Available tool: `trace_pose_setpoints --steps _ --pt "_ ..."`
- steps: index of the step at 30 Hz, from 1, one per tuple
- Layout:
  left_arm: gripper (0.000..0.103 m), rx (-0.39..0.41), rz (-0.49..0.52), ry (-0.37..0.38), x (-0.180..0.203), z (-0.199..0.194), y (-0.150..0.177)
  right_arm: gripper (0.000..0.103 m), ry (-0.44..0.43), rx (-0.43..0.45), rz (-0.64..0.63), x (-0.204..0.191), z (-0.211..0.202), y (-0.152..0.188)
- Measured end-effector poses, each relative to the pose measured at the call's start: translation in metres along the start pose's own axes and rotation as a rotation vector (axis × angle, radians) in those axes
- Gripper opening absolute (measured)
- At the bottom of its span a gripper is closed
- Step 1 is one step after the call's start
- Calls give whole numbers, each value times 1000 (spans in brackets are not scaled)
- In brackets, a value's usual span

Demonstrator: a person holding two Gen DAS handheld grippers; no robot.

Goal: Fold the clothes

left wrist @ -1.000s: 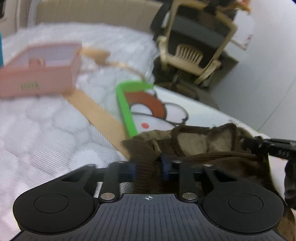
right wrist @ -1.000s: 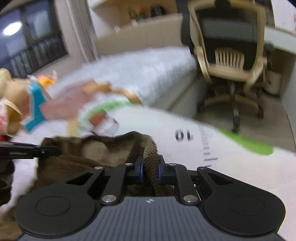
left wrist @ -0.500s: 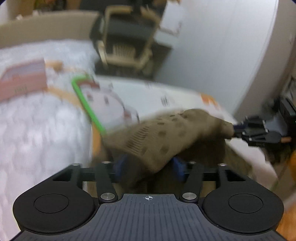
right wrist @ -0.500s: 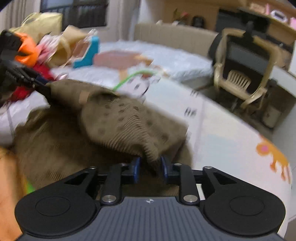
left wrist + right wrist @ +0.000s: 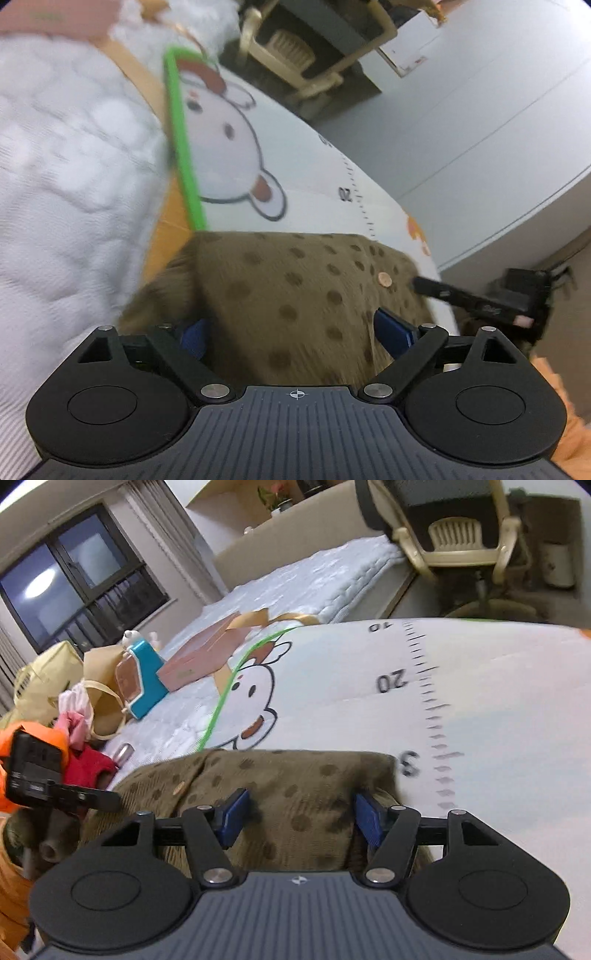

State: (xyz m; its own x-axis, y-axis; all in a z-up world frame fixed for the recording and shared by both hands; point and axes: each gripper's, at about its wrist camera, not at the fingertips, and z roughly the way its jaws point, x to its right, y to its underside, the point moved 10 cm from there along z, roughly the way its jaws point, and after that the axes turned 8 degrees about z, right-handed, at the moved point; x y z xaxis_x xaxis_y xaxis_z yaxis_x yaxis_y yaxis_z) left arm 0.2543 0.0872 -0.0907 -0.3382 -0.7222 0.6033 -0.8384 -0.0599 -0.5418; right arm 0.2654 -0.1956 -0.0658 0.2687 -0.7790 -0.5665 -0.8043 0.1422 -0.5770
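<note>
A brown dotted knit garment (image 5: 295, 295) lies folded over on a white cartoon mat (image 5: 303, 173), its far edge running straight across. My left gripper (image 5: 291, 332) stands open, its blue pads wide apart on either side of the cloth. In the right wrist view the same garment (image 5: 288, 782) fills the near ground, and my right gripper (image 5: 299, 816) is open over it, pads apart. Each view shows the other gripper's dark fingers (image 5: 461, 297) (image 5: 85, 795) at the garment's side edge.
A white quilted bed cover (image 5: 62, 177) lies left of the mat. A pink box (image 5: 207, 657), a teal toy (image 5: 147, 679), paper bags and a pile of red, orange and pink clothes (image 5: 77, 746) sit at the left. A beige chair (image 5: 461, 542) stands beyond.
Both grippers carried the garment's edge over, laid it down on the mat, then opened and let go of the cloth. The garment now lies flat and folded.
</note>
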Motion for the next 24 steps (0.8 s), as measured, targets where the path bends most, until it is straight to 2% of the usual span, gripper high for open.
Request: trace_pose_setpoints --steps 1,3,6,8,9,11,12,16,19,22,24 --pt "93 -6 -10 19 -1 10 -5 63 -12 7 0 -2 5 -4" --pt "93 4 1 11 -6 24 -25 62 -29 42 11 -2 13 -19" --pt "89 77 52 -7 -6 29 -74 60 -29 126 -11 -10 23 -57" --pt "88 138 105 -29 -4 26 -103 60 9 188 -73 -14 26 -83" --pt "88 162 142 -53 -4 25 -115 60 55 205 -118 -13 26 -89" --pt "88 145 202 -135 -10 23 -116 60 146 238 -208 -11 24 -102" --pt "88 131 231 -179 -14 22 -116 60 181 221 -248 -8 23 -98" --pt "89 -23 370 -416 -47 17 -73 60 330 78 -350 23 20 -53" --pt "90 -74 401 -471 -58 -5 -44 60 385 16 -334 46 9 -23" --pt "92 0 324 -346 -45 -32 -40 60 320 57 -262 42 -11 -24" --pt "93 40 269 -308 -40 -28 -45 60 260 98 -237 31 -14 -32"
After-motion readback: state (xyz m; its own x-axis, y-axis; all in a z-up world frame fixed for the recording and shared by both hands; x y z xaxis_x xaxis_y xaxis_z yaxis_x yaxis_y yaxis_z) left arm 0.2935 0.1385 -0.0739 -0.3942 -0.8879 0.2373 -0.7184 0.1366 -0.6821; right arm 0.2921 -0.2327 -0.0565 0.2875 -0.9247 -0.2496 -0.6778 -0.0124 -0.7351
